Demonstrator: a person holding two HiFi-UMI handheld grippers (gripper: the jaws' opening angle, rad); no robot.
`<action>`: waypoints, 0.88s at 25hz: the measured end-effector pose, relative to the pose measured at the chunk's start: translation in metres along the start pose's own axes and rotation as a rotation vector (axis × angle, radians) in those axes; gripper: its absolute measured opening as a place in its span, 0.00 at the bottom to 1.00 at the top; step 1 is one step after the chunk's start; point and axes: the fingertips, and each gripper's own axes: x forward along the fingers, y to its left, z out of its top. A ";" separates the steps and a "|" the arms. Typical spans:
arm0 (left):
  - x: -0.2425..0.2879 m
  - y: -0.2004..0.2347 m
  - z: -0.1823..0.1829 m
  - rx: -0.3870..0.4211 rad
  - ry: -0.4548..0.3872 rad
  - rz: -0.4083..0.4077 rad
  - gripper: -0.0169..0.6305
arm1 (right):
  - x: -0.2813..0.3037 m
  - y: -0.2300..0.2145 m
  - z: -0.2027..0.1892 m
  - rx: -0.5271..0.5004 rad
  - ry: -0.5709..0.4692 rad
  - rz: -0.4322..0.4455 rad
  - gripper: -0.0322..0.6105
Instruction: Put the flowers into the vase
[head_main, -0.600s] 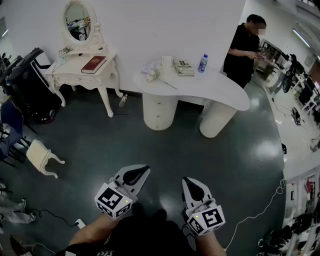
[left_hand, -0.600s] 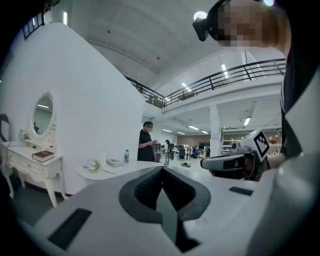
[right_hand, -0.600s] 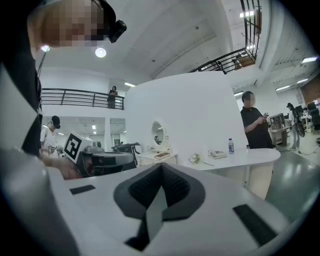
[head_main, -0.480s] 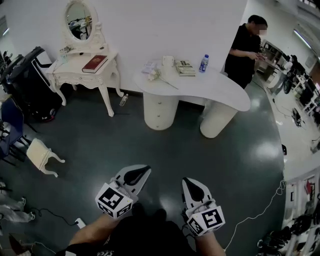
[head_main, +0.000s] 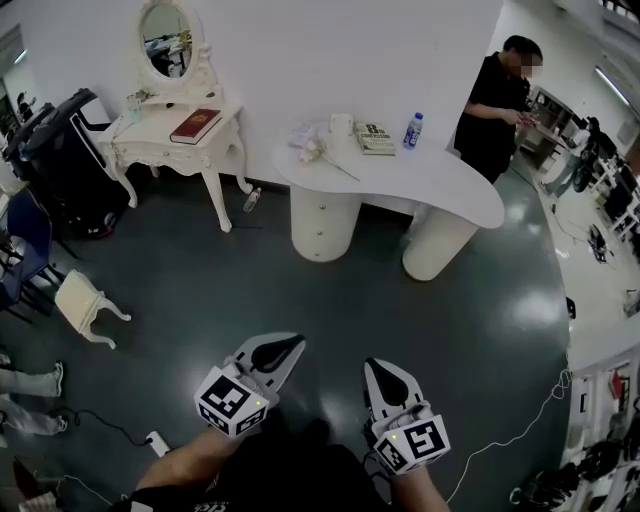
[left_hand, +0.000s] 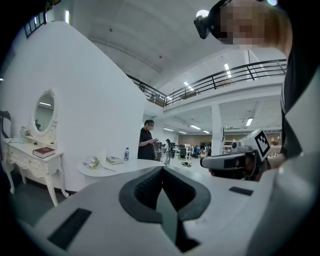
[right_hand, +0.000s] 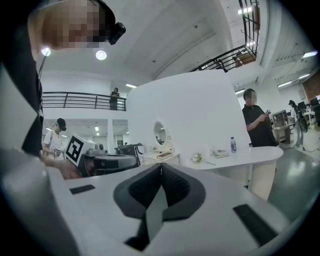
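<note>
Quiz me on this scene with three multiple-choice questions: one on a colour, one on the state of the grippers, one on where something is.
1. The book on the dressing table is:
A green
B red
C blue

2. The left gripper and right gripper are:
A both open
B both shut and empty
C one open, one shut

3. The flowers lie:
A on the dressing table
B in the right gripper
C on the curved table

Answers:
1 B: its cover shows red in the head view.
2 B: each gripper view shows its jaws together with nothing between them.
3 C: they lie near that table's left end, far from both grippers.
</note>
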 end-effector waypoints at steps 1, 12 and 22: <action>0.003 -0.002 0.001 0.001 -0.001 0.003 0.04 | -0.003 -0.003 0.000 0.004 0.001 0.002 0.09; 0.040 -0.038 -0.004 0.005 -0.003 0.002 0.04 | -0.033 -0.049 -0.011 0.054 0.015 0.012 0.09; 0.072 -0.014 0.001 0.017 0.004 0.009 0.04 | -0.012 -0.079 -0.013 0.072 0.032 0.007 0.09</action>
